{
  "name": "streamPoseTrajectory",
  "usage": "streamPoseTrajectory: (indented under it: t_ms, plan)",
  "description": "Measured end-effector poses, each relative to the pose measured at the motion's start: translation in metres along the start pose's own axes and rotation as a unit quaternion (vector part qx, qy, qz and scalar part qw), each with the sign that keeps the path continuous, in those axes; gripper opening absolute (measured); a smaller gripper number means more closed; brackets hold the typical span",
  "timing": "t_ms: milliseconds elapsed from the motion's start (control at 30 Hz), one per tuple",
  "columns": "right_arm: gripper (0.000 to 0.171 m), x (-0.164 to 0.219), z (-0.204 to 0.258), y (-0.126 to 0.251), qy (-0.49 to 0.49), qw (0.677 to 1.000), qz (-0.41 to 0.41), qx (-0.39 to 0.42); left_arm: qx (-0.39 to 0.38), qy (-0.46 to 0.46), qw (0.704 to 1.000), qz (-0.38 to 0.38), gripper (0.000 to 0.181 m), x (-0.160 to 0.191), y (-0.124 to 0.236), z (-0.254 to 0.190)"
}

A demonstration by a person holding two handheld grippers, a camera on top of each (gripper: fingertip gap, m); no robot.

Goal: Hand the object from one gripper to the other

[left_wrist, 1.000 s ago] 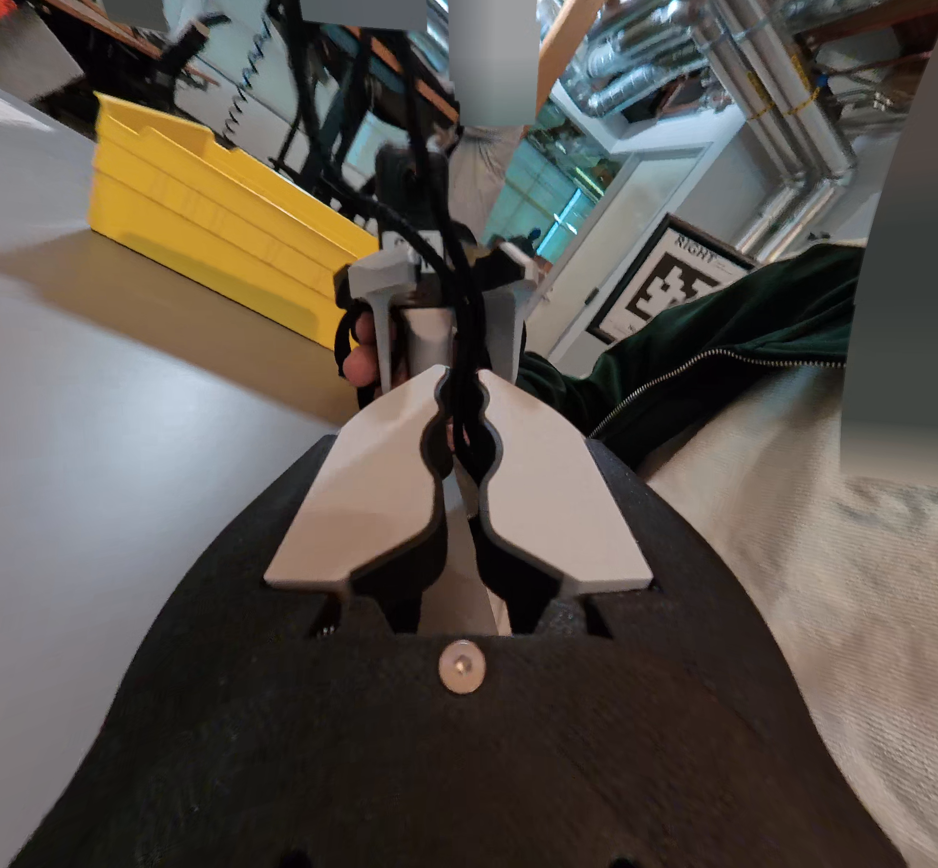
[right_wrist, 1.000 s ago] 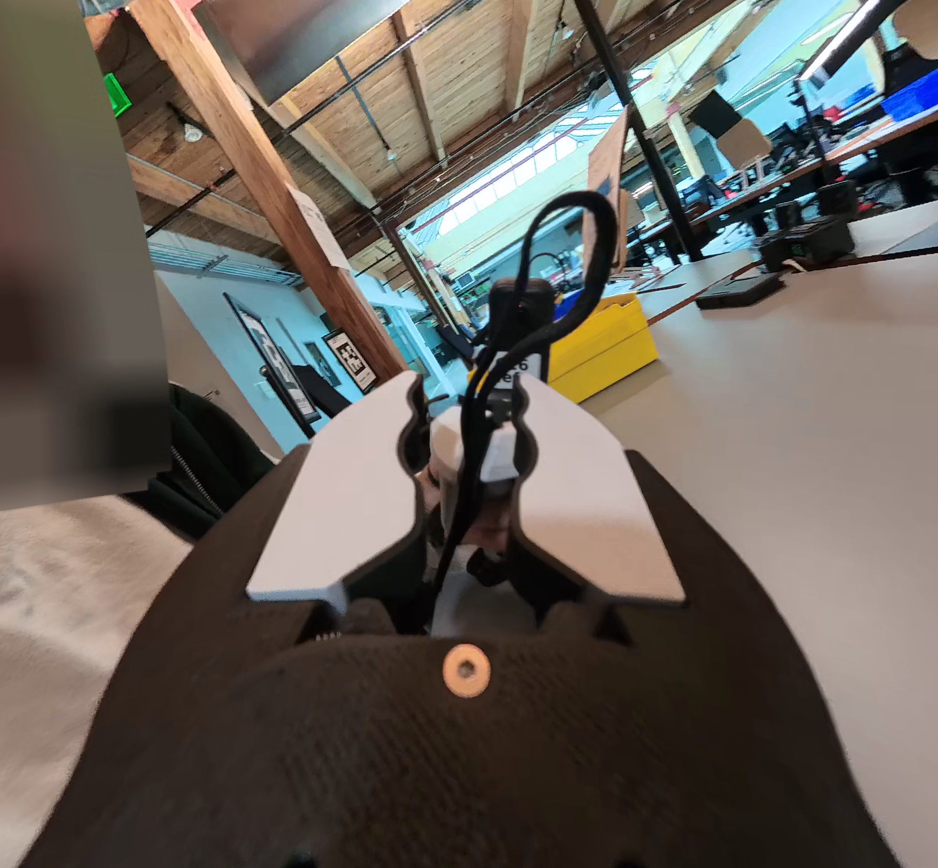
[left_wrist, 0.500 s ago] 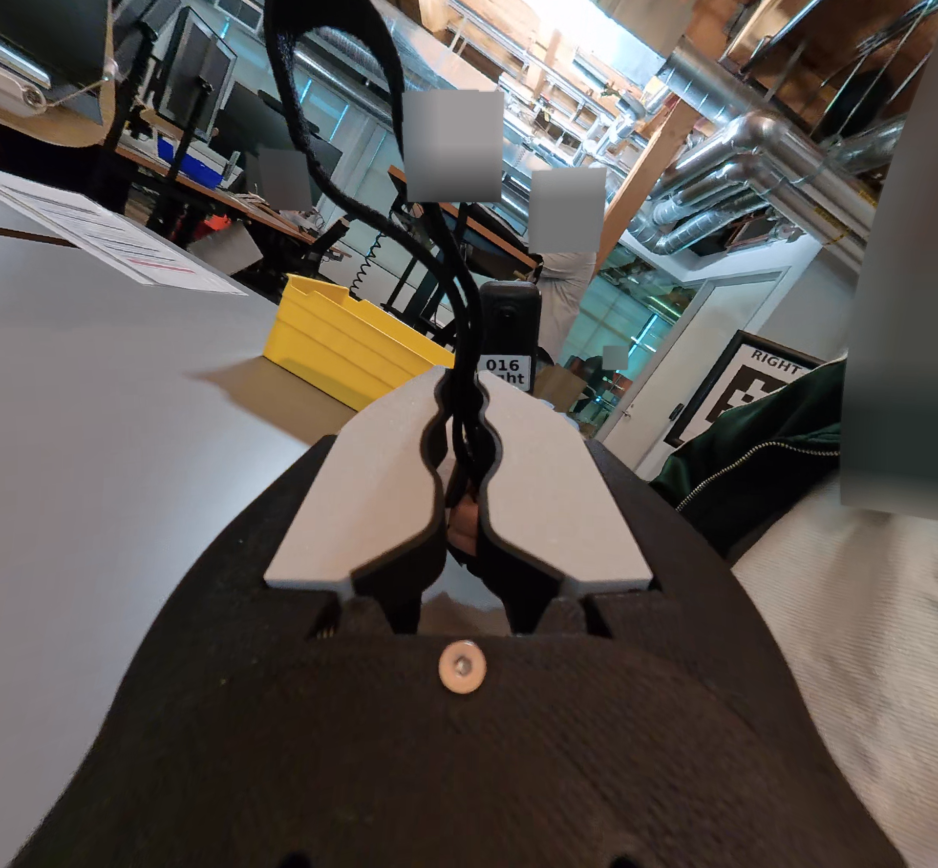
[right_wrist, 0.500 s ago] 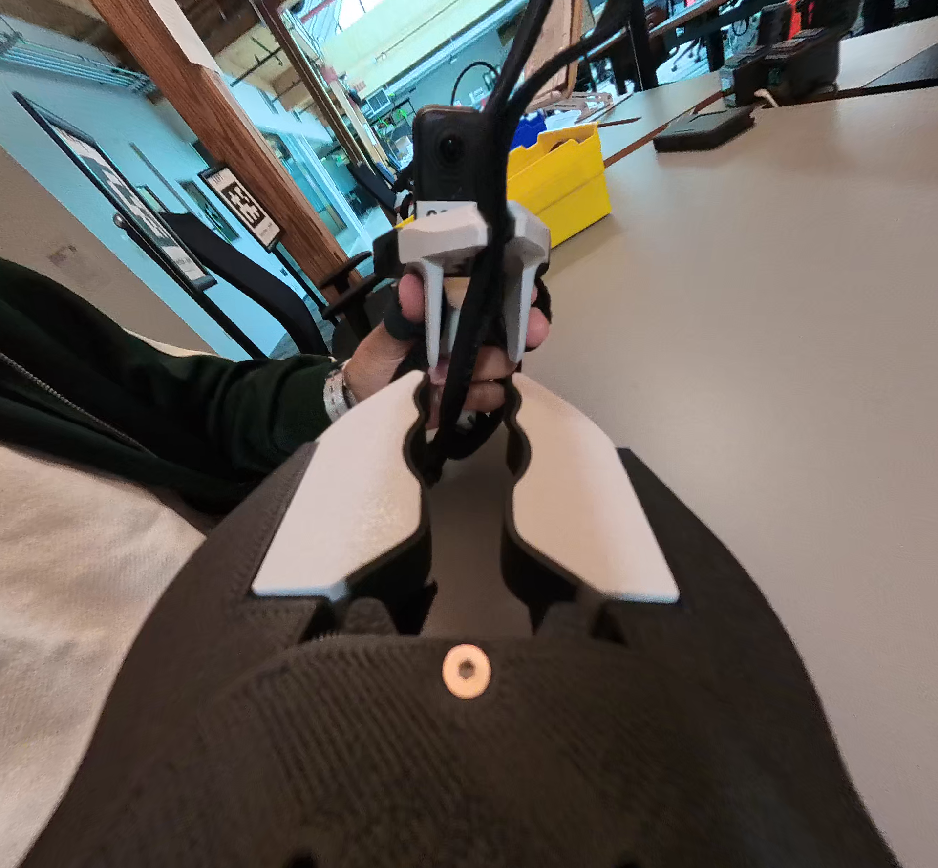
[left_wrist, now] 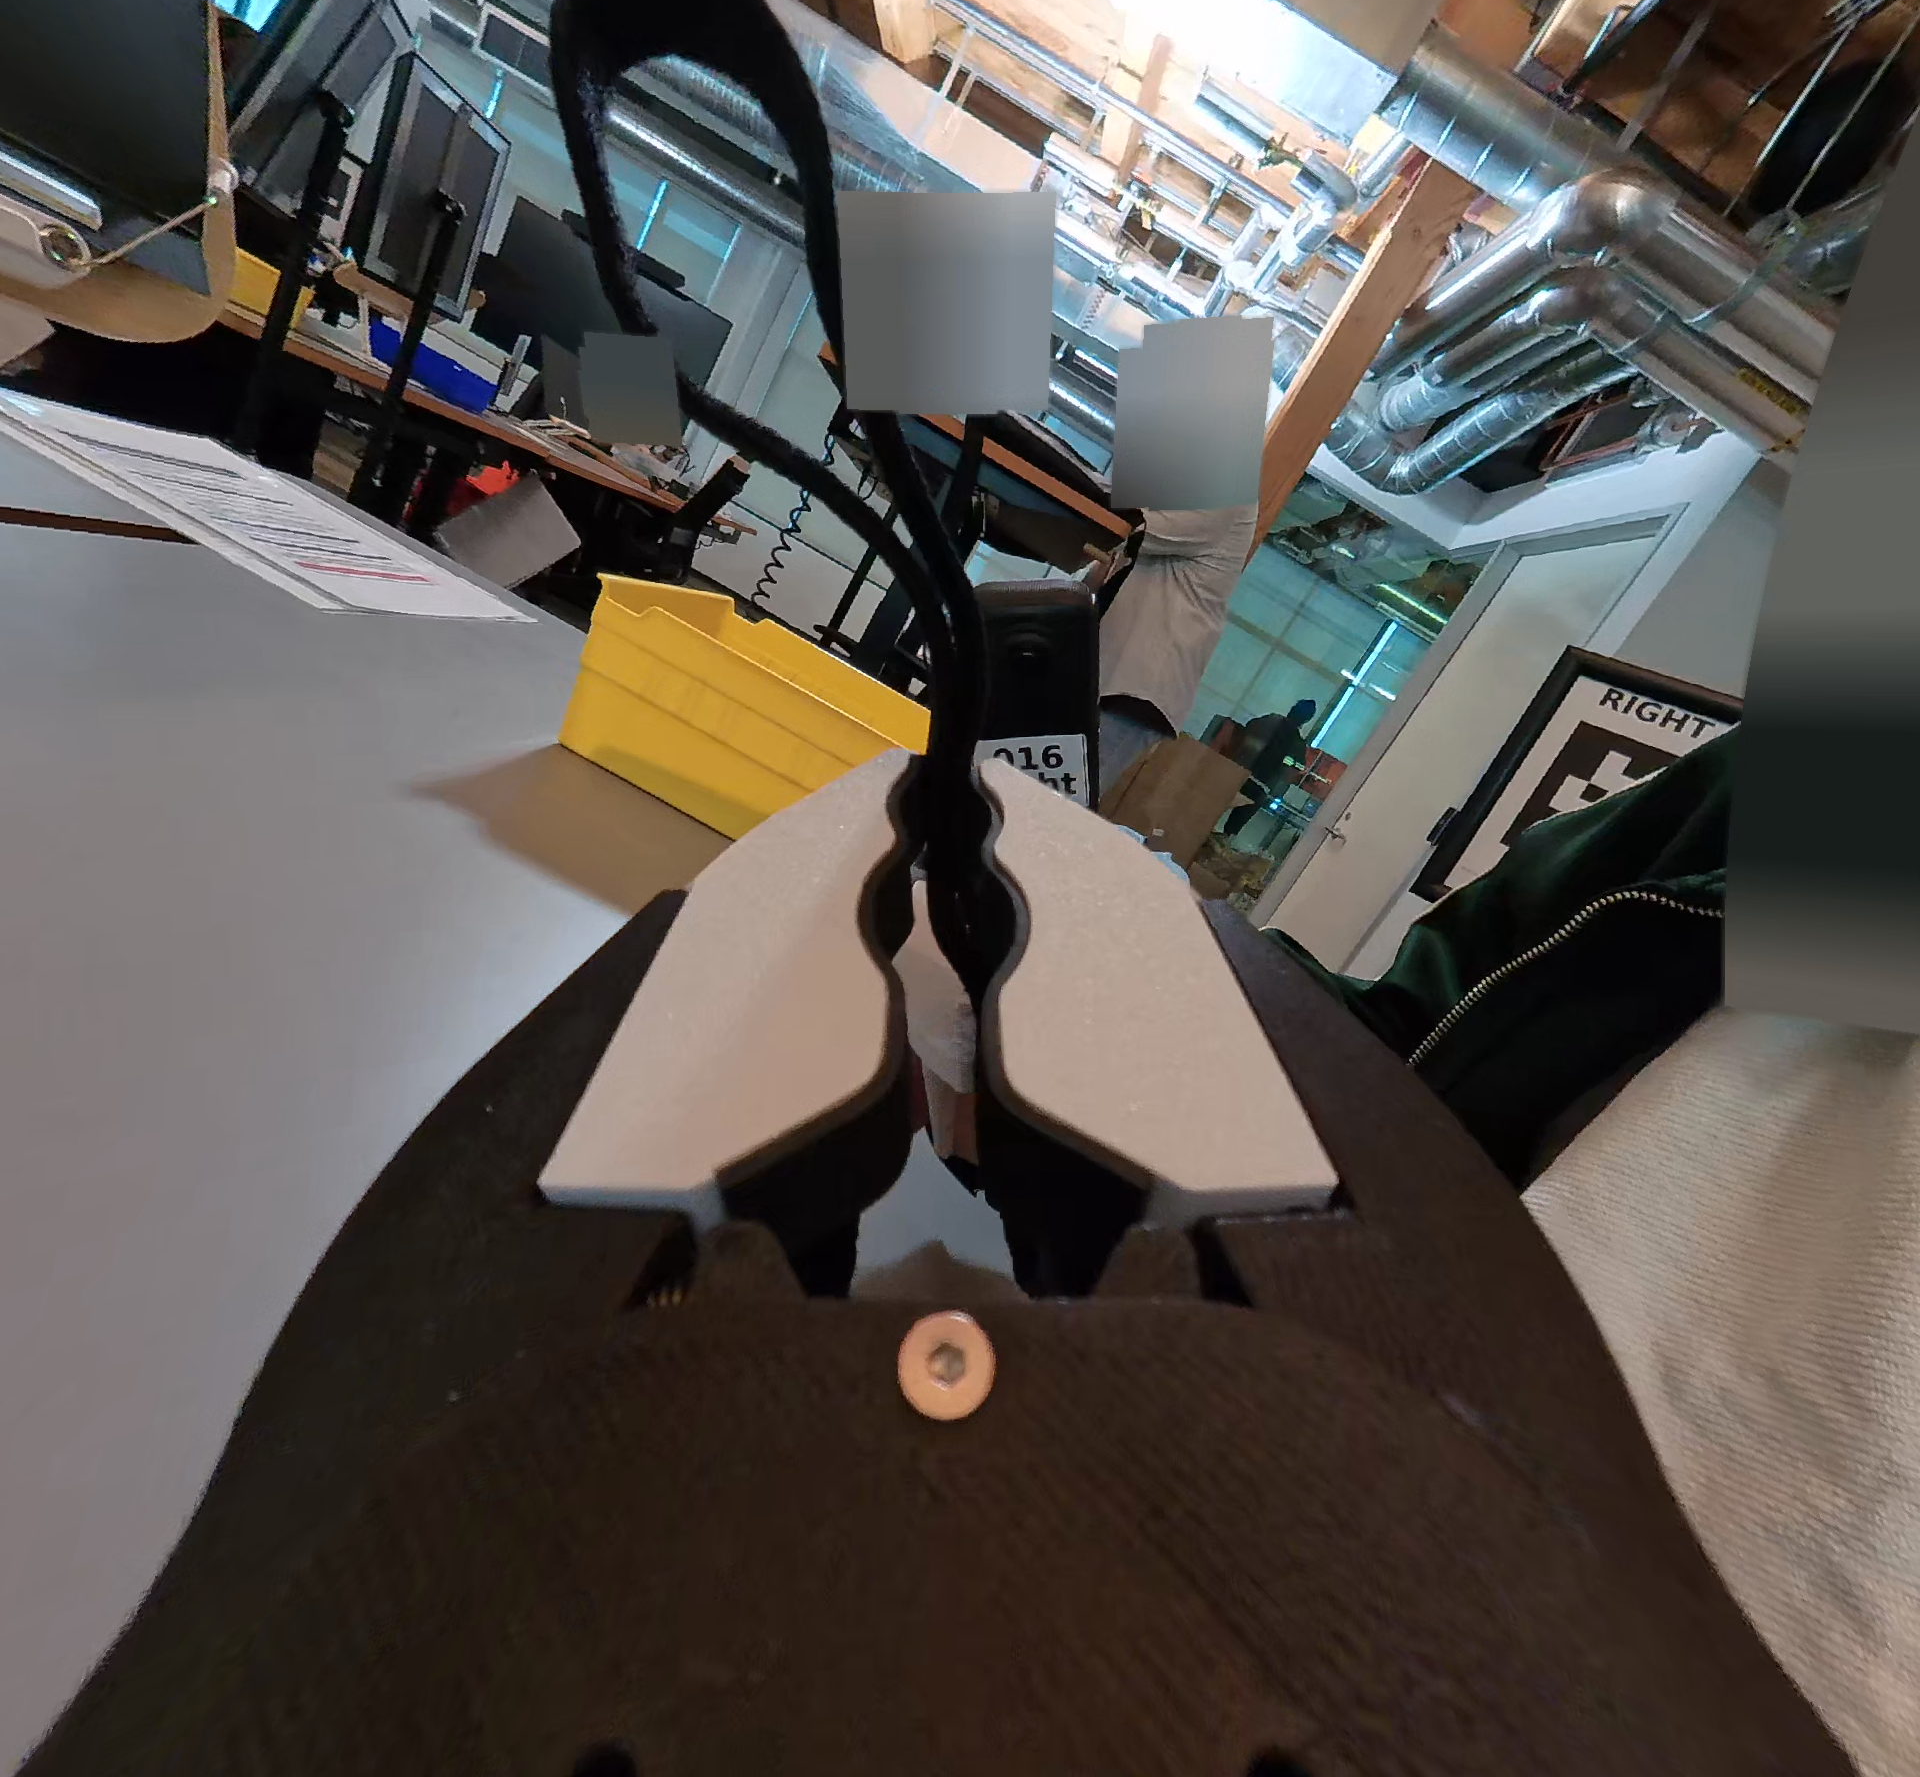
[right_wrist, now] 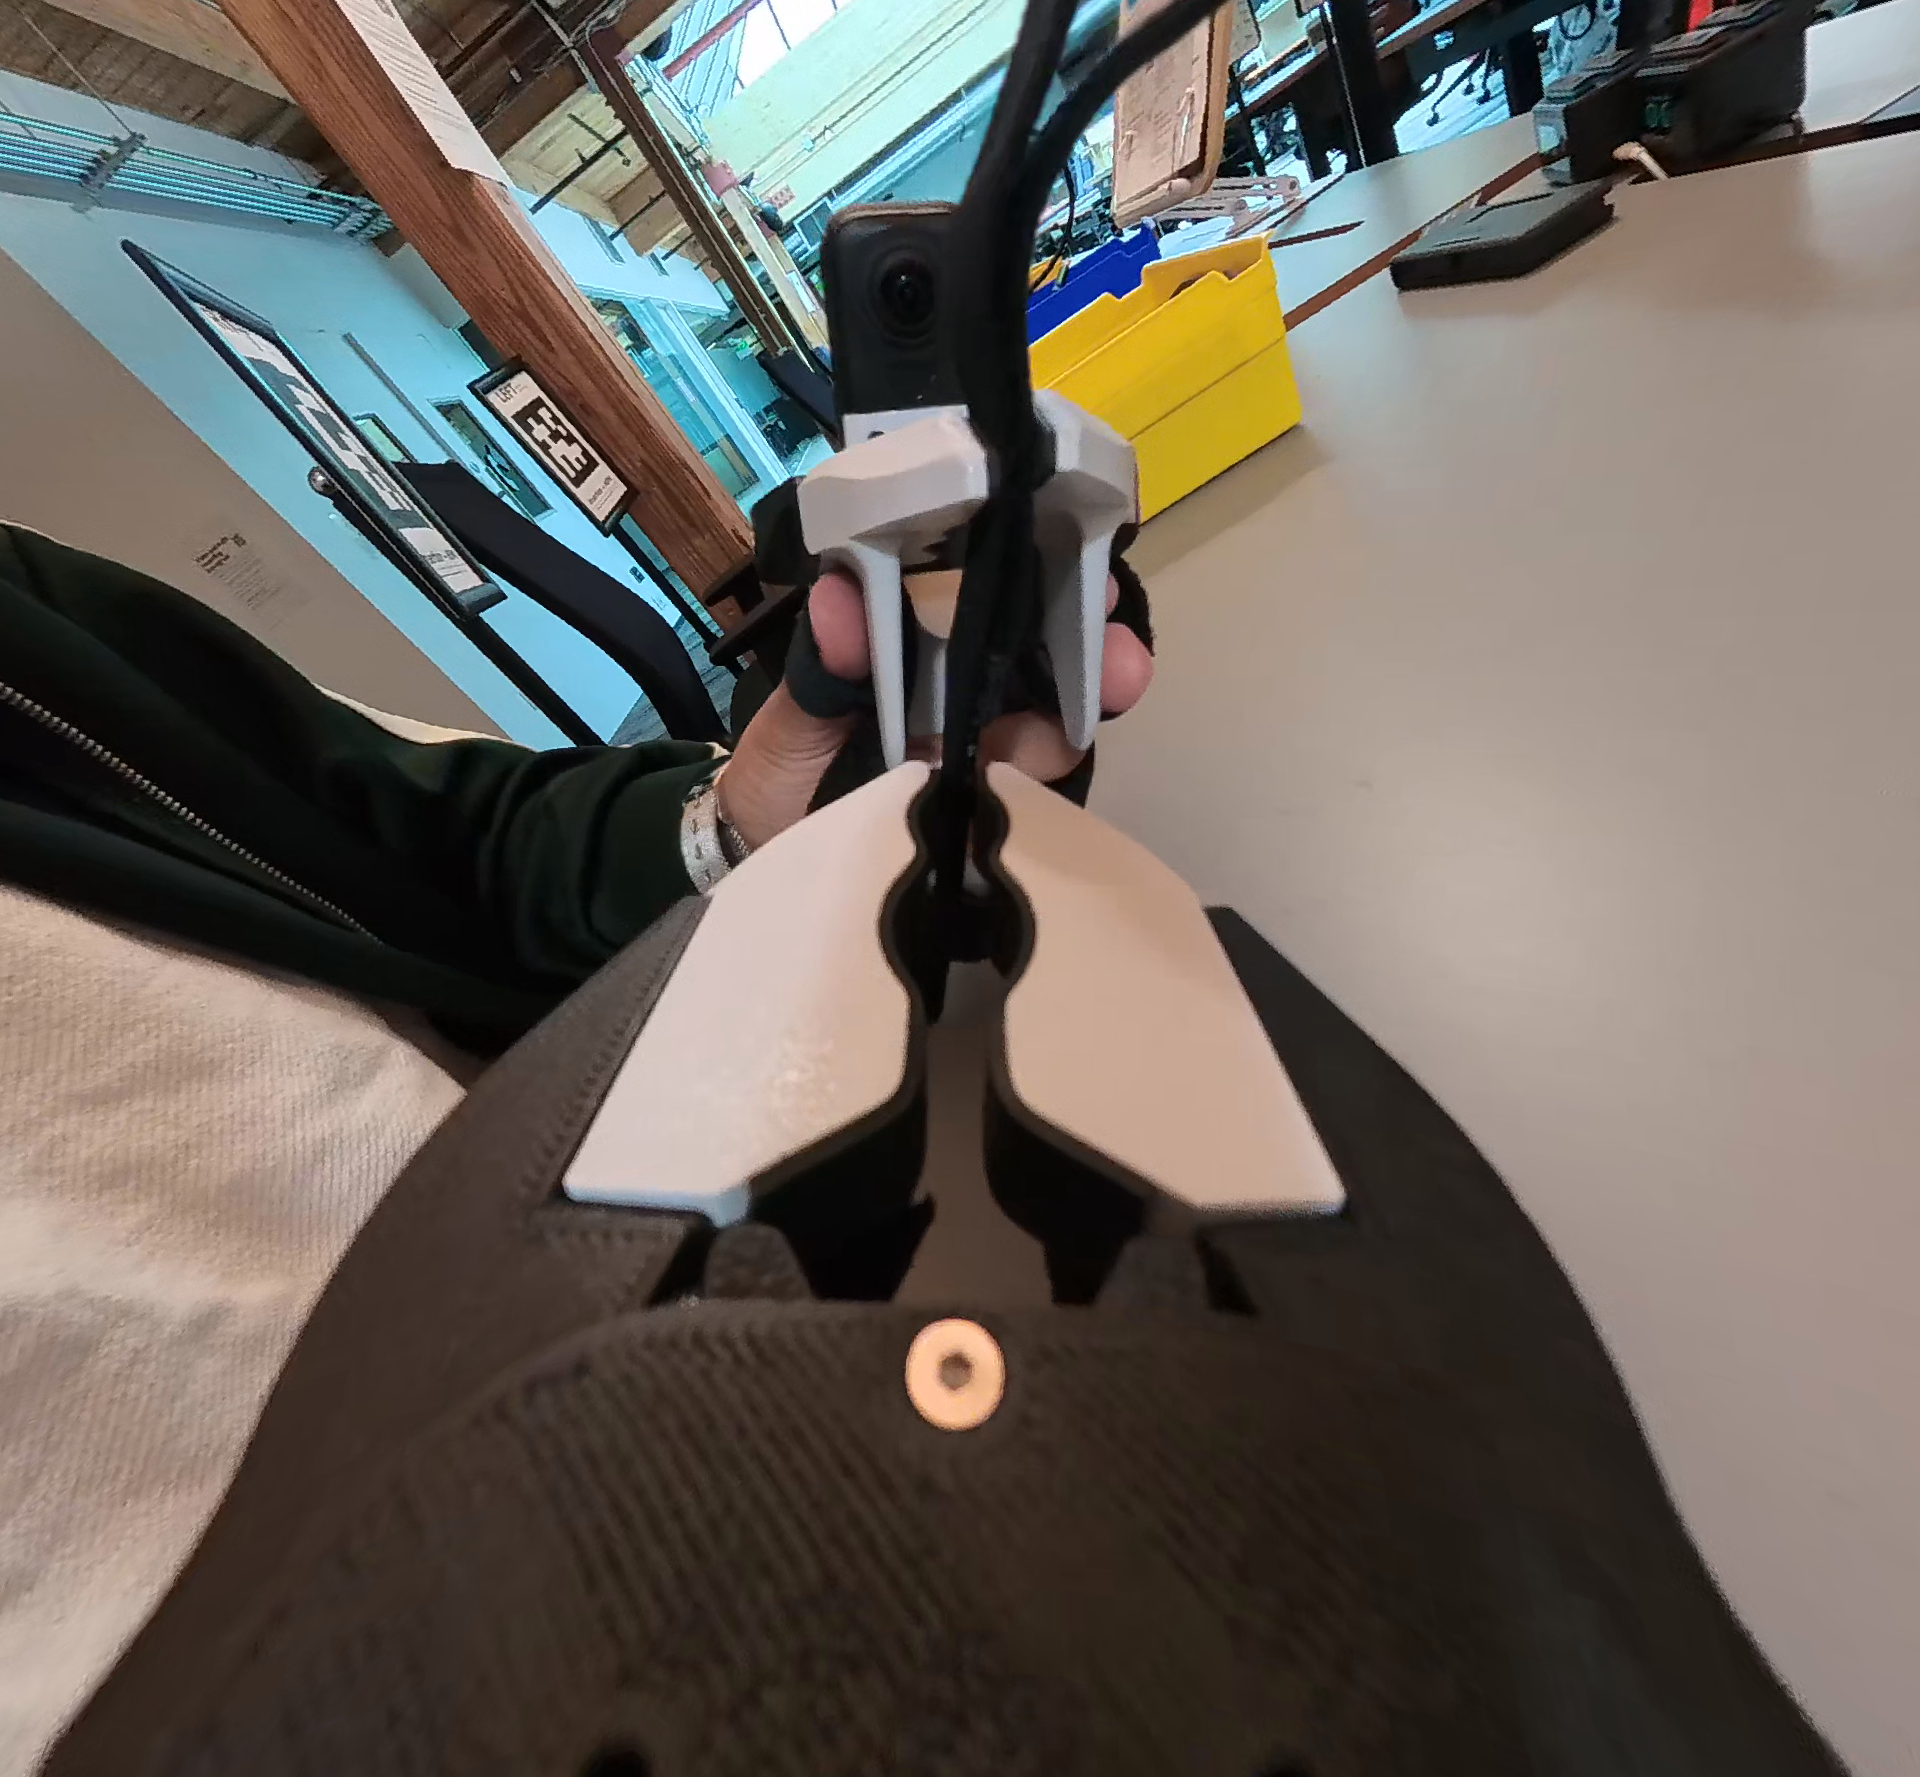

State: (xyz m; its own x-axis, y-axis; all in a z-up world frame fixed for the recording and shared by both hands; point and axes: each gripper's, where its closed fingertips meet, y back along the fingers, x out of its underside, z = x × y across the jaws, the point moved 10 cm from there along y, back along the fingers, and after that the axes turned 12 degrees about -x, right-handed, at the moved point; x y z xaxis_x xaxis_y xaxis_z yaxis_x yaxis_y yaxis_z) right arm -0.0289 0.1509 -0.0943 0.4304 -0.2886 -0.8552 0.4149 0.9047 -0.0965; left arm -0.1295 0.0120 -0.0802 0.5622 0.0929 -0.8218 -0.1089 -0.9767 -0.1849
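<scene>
Left wrist view: left hand-held gripper point(left_wrist: 943, 782) nearly closed, pinching a black strap point(left_wrist: 940, 688) between grey fingers point(left_wrist: 769, 989); loop rising to upper left of frame, presumably kept aloft so the strands stay clear for the pass. Yellow bin point(left_wrist: 717, 714) on the grey tabletop point(left_wrist: 260, 844) at centre left; camera of the other tool just behind the strap. Right wrist view: right hand-held gripper point(right_wrist: 956, 777) narrowed around the same strap point(right_wrist: 982, 647), fingers close but a slight gap visible, so firm clamping cannot be told. Left tool point(right_wrist: 966, 522) at centre, held in a gloved hand point(right_wrist: 831, 688), strap running down between its prongs. Yellow bin point(right_wrist: 1195, 356) at upper right. Likely mid-transfer: both tools on the strap, release by one side pending.
</scene>
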Motion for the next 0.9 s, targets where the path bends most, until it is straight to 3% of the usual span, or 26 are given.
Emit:
streamPoseTrajectory:
  t_ms: [67, 300, 400, 667, 900]
  plan:
    - [0.005, 0.000, 0.001, 0.000, 0.006, 1.000, 0.001, -0.003, 0.007, 0.010, 1.000, -0.003, 0.008, 0.000, 0.000, 0.001]
    - [0.004, -0.007, 0.003, 0.009, 0.025, 0.999, -0.039, -0.007, 0.004, 0.059, 0.998, -0.001, 0.049, 0.002, -0.003, 0.009]
    - [0.004, -0.013, 0.002, 0.020, 0.042, 0.997, -0.067, 0.009, 0.004, 0.079, 0.997, 0.019, 0.055, 0.006, -0.006, 0.012]
    - [0.005, -0.021, 0.001, 0.041, 0.066, 0.989, -0.132, 0.026, 0.043, 0.134, 0.983, 0.122, 0.045, 0.027, -0.019, 0.014]
    - [0.005, -0.020, 0.004, 0.034, 0.092, 0.989, -0.108, 0.028, 0.078, 0.130, 0.973, 0.174, 0.023, 0.037, -0.025, 0.006]
